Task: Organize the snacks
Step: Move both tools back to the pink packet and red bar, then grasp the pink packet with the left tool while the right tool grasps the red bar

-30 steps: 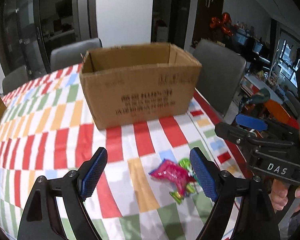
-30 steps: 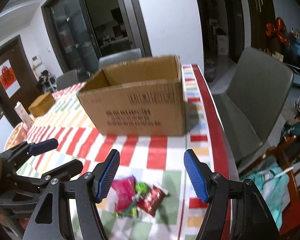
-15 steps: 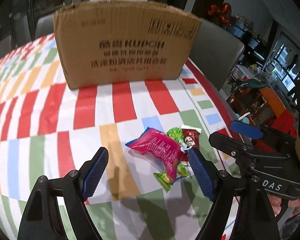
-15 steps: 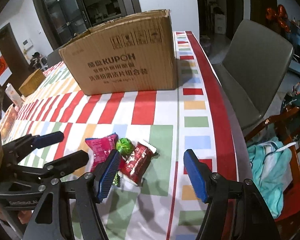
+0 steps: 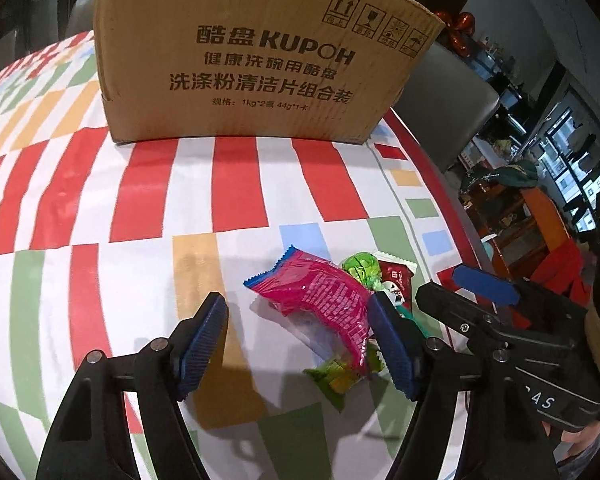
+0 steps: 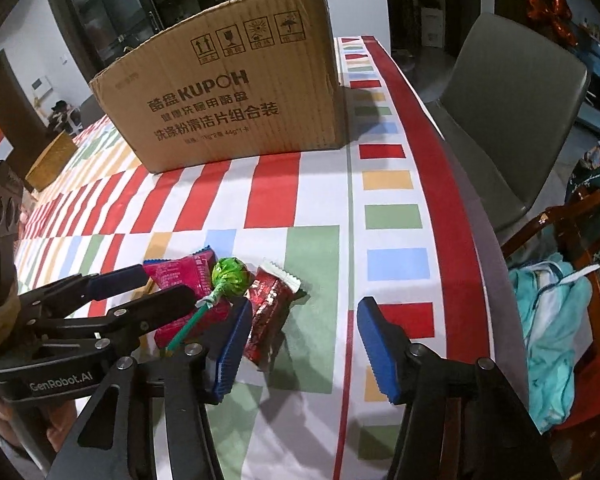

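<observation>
Left tool (image 5: 298,338) wide open, straddling pink packet (image 5: 320,296). Right tool (image 6: 300,348) wide open, holding nothing, beside red wrapper (image 6: 270,306) near worktop (image 6: 452,208) edge.

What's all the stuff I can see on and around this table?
Box: one, brown cardboard, far side of the table.
Pink packet: one, near table edge, lying over a yellow-green packet.
Lollipop: one, green wrapper and stick, between the pink and red packets.
Red packet: one, dark red, rightmost of the pile.
Tablecloth: one, white with coloured blocks.
Small box: one, tan, far left.
Chair: one, grey, right of table.
Left gripper: black, blue pads, open around the pink packet.
Right gripper: same, open by the red packet.
</observation>
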`<state>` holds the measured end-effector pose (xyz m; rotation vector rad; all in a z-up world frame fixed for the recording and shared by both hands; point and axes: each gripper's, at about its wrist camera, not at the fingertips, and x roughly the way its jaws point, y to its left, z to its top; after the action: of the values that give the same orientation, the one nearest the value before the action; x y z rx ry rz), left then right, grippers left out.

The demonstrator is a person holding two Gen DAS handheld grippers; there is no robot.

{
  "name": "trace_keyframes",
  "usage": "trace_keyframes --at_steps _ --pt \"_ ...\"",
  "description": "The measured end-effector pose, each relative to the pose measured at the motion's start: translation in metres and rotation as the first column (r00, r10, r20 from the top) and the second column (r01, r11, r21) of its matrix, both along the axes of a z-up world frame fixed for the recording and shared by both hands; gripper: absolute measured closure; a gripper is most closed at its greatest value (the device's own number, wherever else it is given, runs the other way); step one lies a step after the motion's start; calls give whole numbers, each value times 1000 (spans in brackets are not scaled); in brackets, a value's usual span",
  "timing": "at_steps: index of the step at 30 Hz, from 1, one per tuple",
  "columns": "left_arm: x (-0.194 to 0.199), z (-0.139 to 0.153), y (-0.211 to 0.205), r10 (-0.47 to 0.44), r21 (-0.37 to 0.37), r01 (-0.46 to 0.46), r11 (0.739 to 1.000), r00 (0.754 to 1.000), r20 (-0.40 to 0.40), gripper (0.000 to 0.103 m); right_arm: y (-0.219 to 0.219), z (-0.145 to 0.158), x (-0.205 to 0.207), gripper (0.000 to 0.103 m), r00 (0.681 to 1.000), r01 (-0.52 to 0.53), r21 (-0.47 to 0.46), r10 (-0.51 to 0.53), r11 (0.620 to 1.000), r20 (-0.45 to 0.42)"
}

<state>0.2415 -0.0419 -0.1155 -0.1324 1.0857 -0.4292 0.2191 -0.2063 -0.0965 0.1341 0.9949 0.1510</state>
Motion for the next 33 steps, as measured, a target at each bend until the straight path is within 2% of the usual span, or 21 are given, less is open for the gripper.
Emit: trace_keyframes --at_steps 3,5,6,7,8,10,18,24,27,31,33 --pt "3 -3 -1 3 -32 -3 999 1000 -18 32 -2 -1 2 46 1000 8 -6 -8 1000 -1" --pt "4 -3 -2 1 -32 -1 999 1000 -10 37 -3 -2 3 46 1000 13 -5 -13 1000 -6" --pt "5 -3 -2 -1 -39 1 999 1000 -9 41 -4 -4 4 46 1000 11 -3 -11 1000 -11" --pt "5 -3 -3 -6 -54 5 999 1000 -13 53 -4 -5 4 46 1000 9 6 -9 1000 -17" --pt "6 -4 -4 -13 -79 11 997 1000 -28 61 -3 -5 4 46 1000 5 15 -5 1000 -21" --pt "6 -3 -5 -6 -85 3 996 999 -34 65 -1 -6 5 46 1000 -9 38 10 999 -25" --pt "-4 11 2 6 24 -7 1000 998 58 67 13 -9 10 46 999 -30 55 32 998 -33" --pt "-10 18 18 47 33 -50 998 995 87 67 24 -15 18 51 998 -35 40 37 999 -51" --pt "-12 22 22 58 35 -62 997 993 99 67 32 -16 19 60 998 -48 13 48 999 -50" --pt "-15 26 24 66 30 -70 997 992 112 67 40 -17 20 80 998 -52 -36 50 998 -49" --pt "-17 29 24 65 37 -70 997 990 123 67 37 -17 19 80 998 -53 -35 51 998 -47"
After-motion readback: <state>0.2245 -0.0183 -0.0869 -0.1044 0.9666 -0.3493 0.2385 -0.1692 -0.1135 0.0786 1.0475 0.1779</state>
